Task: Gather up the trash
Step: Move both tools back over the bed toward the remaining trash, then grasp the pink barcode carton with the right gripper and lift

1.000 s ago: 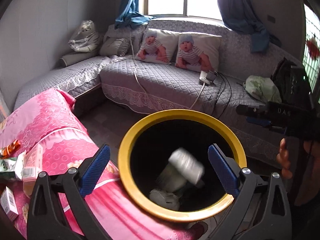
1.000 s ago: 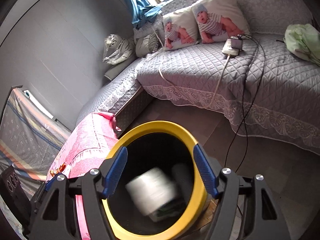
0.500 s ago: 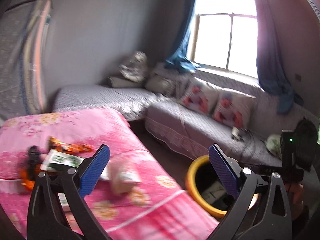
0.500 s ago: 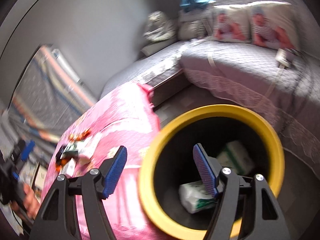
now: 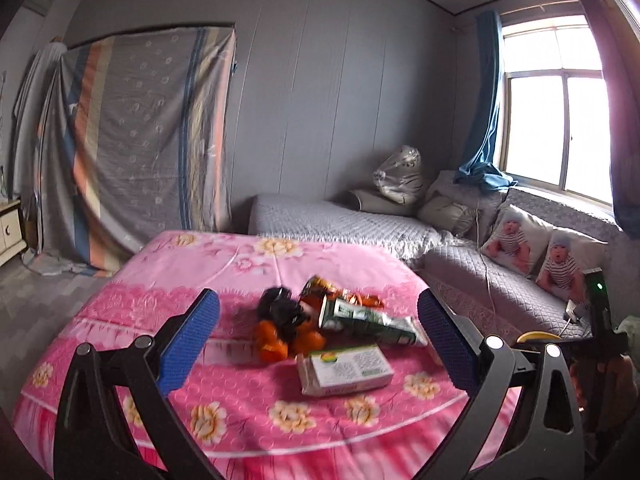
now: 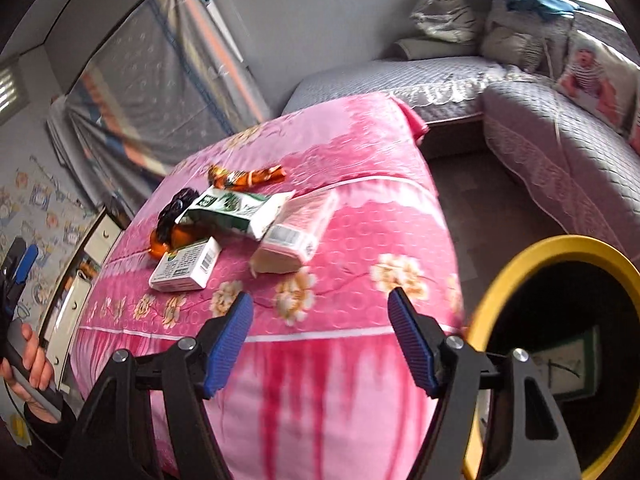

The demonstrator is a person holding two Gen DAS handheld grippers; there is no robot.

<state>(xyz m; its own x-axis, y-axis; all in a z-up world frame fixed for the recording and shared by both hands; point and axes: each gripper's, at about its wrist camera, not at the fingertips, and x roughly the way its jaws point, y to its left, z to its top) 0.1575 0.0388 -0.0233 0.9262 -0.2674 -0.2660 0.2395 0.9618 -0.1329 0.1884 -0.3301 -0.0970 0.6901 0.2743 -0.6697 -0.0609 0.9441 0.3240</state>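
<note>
Room: grey panelled walls, a bright window point(image 5: 556, 128) at the upper right of the left wrist view, a striped sheet point(image 5: 132, 148) hung at the upper left.
Sofa: grey quilted corner sofa point(image 5: 472, 276) along the right side, with two baby-print cushions point(image 5: 536, 252).
Table: covered by a pink floral cloth point(image 5: 248, 384), filling the lower middle of both views.
Bin: yellow-rimmed, dark inside point(image 6: 560, 248), at the lower right of the right wrist view, beside the table's edge; paper items lie at its bottom. In the left wrist view only a sliver of rim shows at the right.
Trash pile: gathered on the cloth, all of it beyond the tips of both tongs and untouched.
Green-and-white carton: lies flat point(image 5: 368, 318), centre of the pile, above and between the left tongs' tips.
Pale packet: point(image 6: 298, 230) upper middle of the right wrist view, above the gap between the right tongs.
White box: point(image 5: 346, 368) nearest the left tongs, just inside their right finger; in the right view it sits up-left of the tips.
Orange wrapper: point(image 6: 246, 176) at the pile's far edge.
Black and orange lump: point(image 5: 280, 320) blurred, left of the carton.
Left gripper: point(image 5: 318, 344) jaws wide, nothing between them.
Right gripper: point(image 6: 320, 338) jaws wide apart, empty, over the cloth's hanging edge.
Hand: a person's hand point(image 6: 28, 364) holds the other tool's handle at the lower left of the right view.
</note>
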